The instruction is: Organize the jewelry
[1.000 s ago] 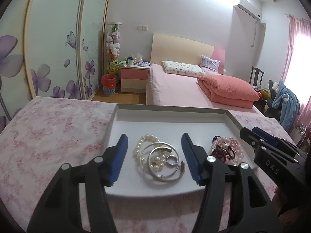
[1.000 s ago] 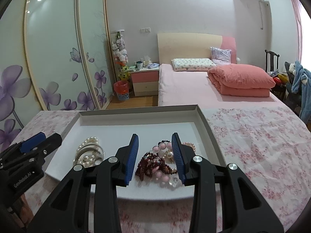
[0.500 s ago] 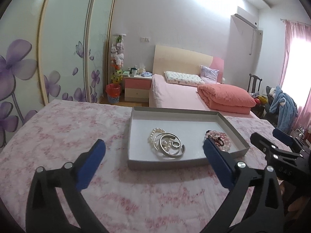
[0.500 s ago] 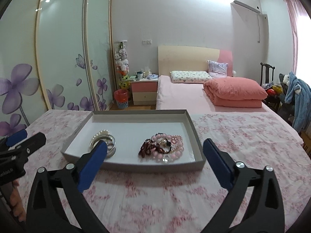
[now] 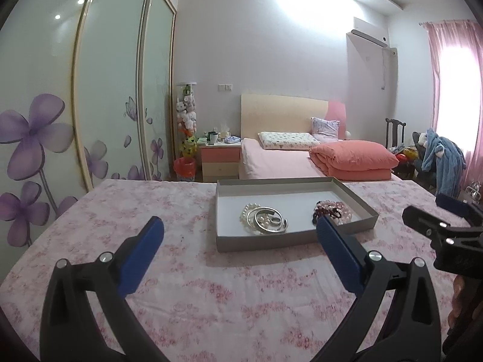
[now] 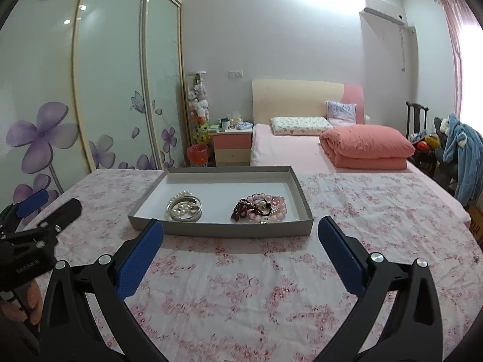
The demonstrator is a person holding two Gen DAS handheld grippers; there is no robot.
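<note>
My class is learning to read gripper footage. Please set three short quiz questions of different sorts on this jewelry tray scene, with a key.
1. True or false: the left gripper is shut on the pearl bracelet.
2. Multiple choice: the pink bead bracelets lie in the grey tray on which side in the right wrist view? A) left B) right C) outside the tray
3. Fill in: the silver bangles lie with the ____ bracelet.

Key:
1. False; its jaws stand wide apart and hold nothing, as do those of the right gripper.
2. B
3. pearl
</note>
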